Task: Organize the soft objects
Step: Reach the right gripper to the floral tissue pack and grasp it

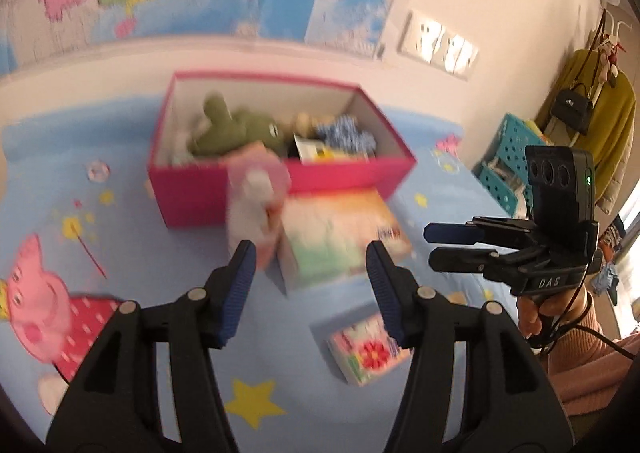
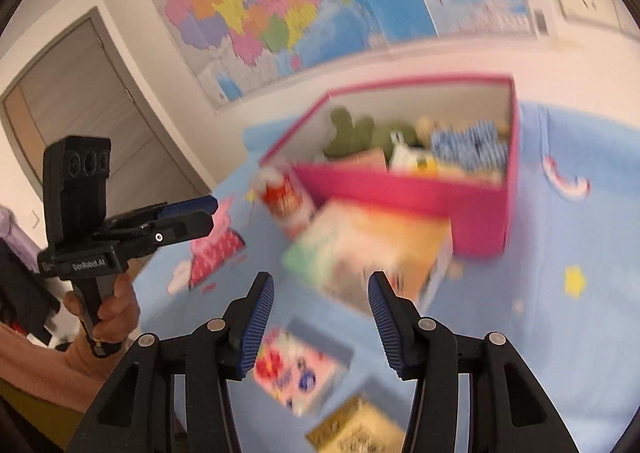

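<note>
Viewing: I see a blue bed sheet printed with yellow stars and a pink cartoon pig; motion blur softens both views.
Box: a rigid pink cardboard box, rectangular and pale inside, stands toward the sheet's far edge, near the wall map.
Soft objects: a green plush toy and a blue-and-white patterned cloth lie inside the box; a pale pink plush leans on its near wall.
Packs: a pastel soft pack rests just before the box; a smaller flowered pack lies nearer me.
Left gripper: angled downward, ribbed blue pads apart, nothing between them.
Right gripper: angled downward, pads likewise apart and empty; a hand with a pink sleeve holds its handle.
Writing: I read "DAS" on the right gripper and "GenRobot.AI" on the left.
</note>
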Available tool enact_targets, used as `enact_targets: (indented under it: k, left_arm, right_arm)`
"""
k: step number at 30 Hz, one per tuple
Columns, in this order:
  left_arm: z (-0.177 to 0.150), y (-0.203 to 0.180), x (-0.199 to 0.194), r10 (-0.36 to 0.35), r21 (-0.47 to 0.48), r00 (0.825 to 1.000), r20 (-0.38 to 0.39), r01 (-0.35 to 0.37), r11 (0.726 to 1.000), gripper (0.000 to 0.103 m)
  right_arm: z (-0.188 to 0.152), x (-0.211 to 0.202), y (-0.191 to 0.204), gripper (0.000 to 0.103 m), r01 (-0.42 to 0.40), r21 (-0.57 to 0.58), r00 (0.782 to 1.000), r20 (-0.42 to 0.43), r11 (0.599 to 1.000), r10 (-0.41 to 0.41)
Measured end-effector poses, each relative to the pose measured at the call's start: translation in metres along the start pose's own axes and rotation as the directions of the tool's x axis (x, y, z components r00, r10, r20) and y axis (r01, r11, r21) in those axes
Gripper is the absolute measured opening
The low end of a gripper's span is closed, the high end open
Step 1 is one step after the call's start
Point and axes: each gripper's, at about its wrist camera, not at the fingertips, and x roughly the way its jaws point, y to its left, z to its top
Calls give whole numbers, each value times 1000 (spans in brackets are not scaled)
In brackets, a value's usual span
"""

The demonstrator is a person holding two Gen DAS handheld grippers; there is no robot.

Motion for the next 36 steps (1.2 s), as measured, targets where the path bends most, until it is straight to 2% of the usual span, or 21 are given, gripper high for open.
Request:
enact_targets:
  k: [6,18,24,32,36]
  left_arm:
    - [-24,-8,23,19,-24,996,-87,-21,999,59]
    - [-44,-17,25,71,-6,990,-124,-72,997,59]
    - [-49,-18,29,81,-2,986,-147,-82,997,59]
    - [-64,-20,34,36,-8,980,-195,-38,999,59]
    - [-72,-23,39,-4,-14,973,-231,1,1000,59]
  right_arm:
    - [-31,15,1,50,9,31,997,-72,999,-7]
    - [-40,31,14,50,-24,18,994,-102,1000,26]
    - [-46,37,10,50,-3,32,990,-144,999,7]
    - [-50,36,14,50,30,8,986,-166,1000,-29]
    - [-50,40,18,50,18,-3,985,-173,1000,-18]
